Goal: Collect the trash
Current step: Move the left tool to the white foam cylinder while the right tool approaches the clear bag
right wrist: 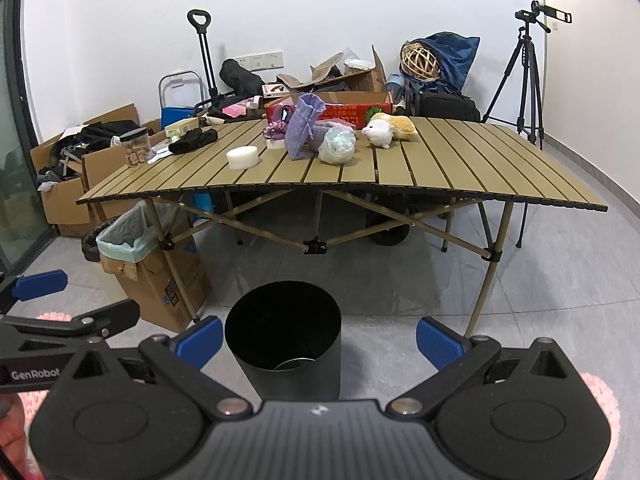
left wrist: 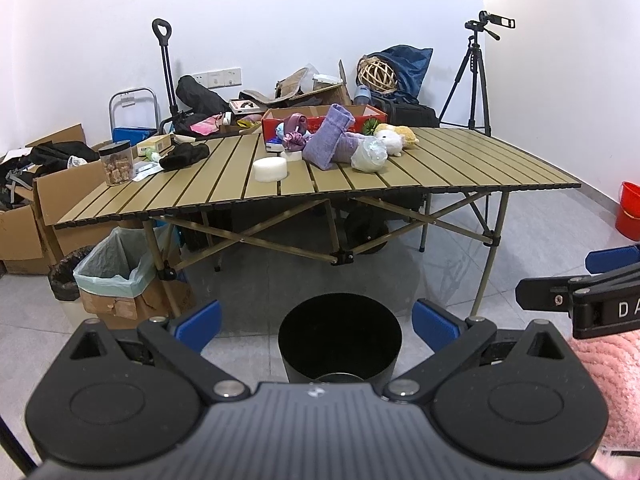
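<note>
**Both grippers empty, standing off from the table — nothing picked yet**

Left gripper point(left wrist: 318, 322): fingers spread wide, nothing between them. Right gripper point(right wrist: 320, 338): same, wide apart and empty. Both are held low, well short of the folding table point(left wrist: 460, 168), side by side; each shows at the edge of the other's view.

Black bin point(left wrist: 340, 340) stands on the floor straight ahead of both grippers, between them and the table. Open top, dark inside; contents cannot be made out. A second container, a cardboard box with a pale green liner point(left wrist: 116, 264), sits by the table's left leg.

On the tabletop, likely trash: a crumpled clear plastic bag point(left wrist: 370, 154) near the middle, just beside a white plush toy point(left wrist: 390, 142); a white foam disc point(left wrist: 271, 169) nearer the front edge, standing alone. Also there: purple cloth pouch point(left wrist: 328, 138), black cloth point(left wrist: 184, 156), a jar of snacks point(left wrist: 117, 163), red box point(left wrist: 320, 120) at the back.

Judgement: this is the start, the approach step. Next move calls for reaching over the bin to the table. The foam disc is the closest and clearest grab; the plastic bag is soft and touches its neighbours, so the fingers need to close on it alone.
</note>
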Tool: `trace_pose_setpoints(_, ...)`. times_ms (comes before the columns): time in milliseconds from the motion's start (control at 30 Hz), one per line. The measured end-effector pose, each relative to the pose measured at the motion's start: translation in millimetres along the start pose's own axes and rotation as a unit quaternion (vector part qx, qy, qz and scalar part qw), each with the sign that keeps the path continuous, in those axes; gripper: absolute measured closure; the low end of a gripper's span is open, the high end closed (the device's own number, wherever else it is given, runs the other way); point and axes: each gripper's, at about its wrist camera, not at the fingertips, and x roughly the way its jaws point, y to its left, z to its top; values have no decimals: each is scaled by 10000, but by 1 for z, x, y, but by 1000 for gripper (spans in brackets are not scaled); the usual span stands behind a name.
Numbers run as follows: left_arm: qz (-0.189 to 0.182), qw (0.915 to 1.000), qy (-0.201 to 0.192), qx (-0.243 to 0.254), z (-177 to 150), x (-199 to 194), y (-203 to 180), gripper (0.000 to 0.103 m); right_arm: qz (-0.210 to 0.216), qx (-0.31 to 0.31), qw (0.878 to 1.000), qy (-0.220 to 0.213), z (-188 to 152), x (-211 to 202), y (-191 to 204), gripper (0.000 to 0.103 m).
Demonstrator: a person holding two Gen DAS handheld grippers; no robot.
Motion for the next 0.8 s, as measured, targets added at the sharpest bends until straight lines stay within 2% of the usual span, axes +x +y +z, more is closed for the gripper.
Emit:
trace_pose_setpoints(267,124,9999,11,-76,7,16,5,0,91,59,9999,16,8,19,-3,0)
trace_pose_setpoints(800,375,9985,-95,-393,31,47,21,0,320,146,9989,-314,49,56,-7,0)
